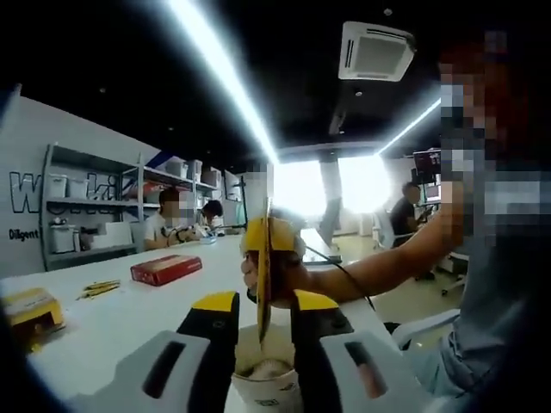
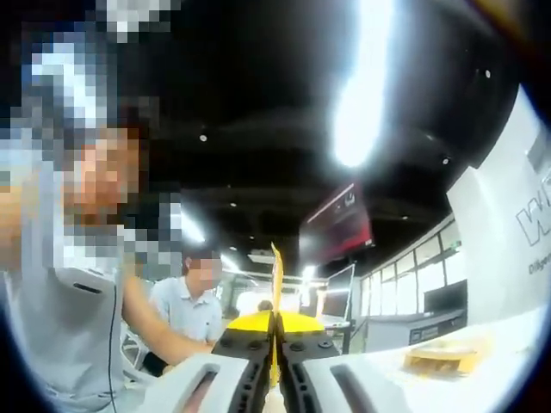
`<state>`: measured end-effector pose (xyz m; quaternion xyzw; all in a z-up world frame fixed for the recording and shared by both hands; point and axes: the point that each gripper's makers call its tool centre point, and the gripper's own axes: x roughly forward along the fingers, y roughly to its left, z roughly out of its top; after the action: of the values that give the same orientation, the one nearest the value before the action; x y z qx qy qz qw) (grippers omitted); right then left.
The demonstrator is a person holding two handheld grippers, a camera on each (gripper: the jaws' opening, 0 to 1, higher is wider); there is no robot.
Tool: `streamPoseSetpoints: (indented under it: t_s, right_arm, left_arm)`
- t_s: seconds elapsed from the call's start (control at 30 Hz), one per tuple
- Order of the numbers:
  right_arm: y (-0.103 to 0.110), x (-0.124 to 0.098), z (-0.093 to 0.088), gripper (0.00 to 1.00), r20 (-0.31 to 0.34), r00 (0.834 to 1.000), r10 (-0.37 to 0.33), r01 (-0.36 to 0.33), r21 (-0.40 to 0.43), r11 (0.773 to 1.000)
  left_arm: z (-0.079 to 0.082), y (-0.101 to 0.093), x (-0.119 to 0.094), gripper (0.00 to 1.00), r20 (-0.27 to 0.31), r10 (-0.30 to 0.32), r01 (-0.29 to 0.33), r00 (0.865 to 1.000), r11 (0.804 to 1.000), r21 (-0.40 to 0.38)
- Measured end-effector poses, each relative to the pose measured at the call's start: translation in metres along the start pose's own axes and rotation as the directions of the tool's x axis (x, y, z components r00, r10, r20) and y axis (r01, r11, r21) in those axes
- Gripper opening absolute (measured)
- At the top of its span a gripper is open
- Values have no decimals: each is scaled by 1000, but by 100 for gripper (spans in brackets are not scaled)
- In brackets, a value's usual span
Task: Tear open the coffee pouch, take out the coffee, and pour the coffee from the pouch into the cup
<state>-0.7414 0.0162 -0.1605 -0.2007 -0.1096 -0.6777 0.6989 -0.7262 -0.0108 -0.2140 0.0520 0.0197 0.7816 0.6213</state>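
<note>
A thin yellow coffee pouch (image 1: 264,275), flat and seen edge-on in the left gripper view, stood upright between the two black, yellow-tipped jaws of the left gripper (image 1: 263,303), which were closed against its sides. Its lower edge hung just above a white paper cup (image 1: 266,385) set between the jaws at the bottom of the view, with pale contents inside and small dark print on its wall too blurred to read. Behind the pouch, the right gripper (image 1: 274,258) met it from the far side, a hand around its yellow body and a black cable trailing away. In the right gripper view, the right gripper (image 2: 275,344) had its two black jaws pressed together on the same pouch (image 2: 277,284), whose narrow glossy edge rose to a point above them. The smooth white table (image 1: 112,323) carried one flat red box (image 1: 165,269), one yellow carton (image 1: 30,311) near the left edge and a few thin yellow sticks (image 1: 100,287) between them; any lettering on the boxes was illegible. On the grey wall (image 1: 21,185) large dark letters began with "W", with a smaller line starting "Diligent" below. Grey metal shelving (image 1: 86,206) held white storage bins. One square white air-conditioning cassette (image 1: 375,52) sat in the dark ceiling.
</note>
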Motion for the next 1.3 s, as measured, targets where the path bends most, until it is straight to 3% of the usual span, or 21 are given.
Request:
streamPoseSetpoints:
  t_s: [0.23, 0.33, 0.37, 0.4, 0.43, 0.47, 0.53, 0.7, 0.9, 1.3]
  right_arm:
    - [3, 0, 1, 2, -5, 1000, -1, 1, -2, 1000]
    - [3, -1, 2, 2, -7, 1000, -2, 2, -4, 1000]
    - [3, -1, 3, 2, -5, 1000, -3, 3, -5, 1000]
    - [3, -2, 4, 2, -3, 1000, -3, 3, -5, 1000]
    - [3, -2, 4, 2, -3, 1000, -5, 5, -7, 1000]
    - [2, -3, 5, 2, -3, 1000, -6, 6, -8, 1000]
    - [1, -3, 6, 2, -3, 1000, -7, 7, -12, 1000]
    - [5, 1, 6, 2, -19, 1000, -7, 7, -25, 1000]
    - [7, 6, 6, 2, -42, 999, -6, 4, -33, 999]
    - [9, 7, 16, 2, -85, 996, -1, -2, -31, 1000]
  left_arm:
    - [1, -1, -1, 31, 68, 3, -3, 998, 1000, -3]
    - [2, -2, 0, 32, 65, 31, -33, 997, 999, 27]
    - [6, 4, -3, 32, 78, 85, -90, 993, 993, 70]
    - [18, 3, -6, 30, 148, 114, -136, 982, 979, 153]
    - [24, 1, -8, 29, 190, 110, -142, 976, 976, 166]
    - [21, -4, -11, 29, 181, 101, -123, 978, 986, 116]
    - [19, 2, -15, 29, 169, 133, -157, 977, 977, 141]
    - [23, 1, -16, 28, 189, 123, -143, 974, 985, 95]
    - [13, -2, -10, 29, 155, 107, -122, 982, 988, 94]
    - [16, -1, -11, 29, 171, 102, -120, 980, 988, 98]
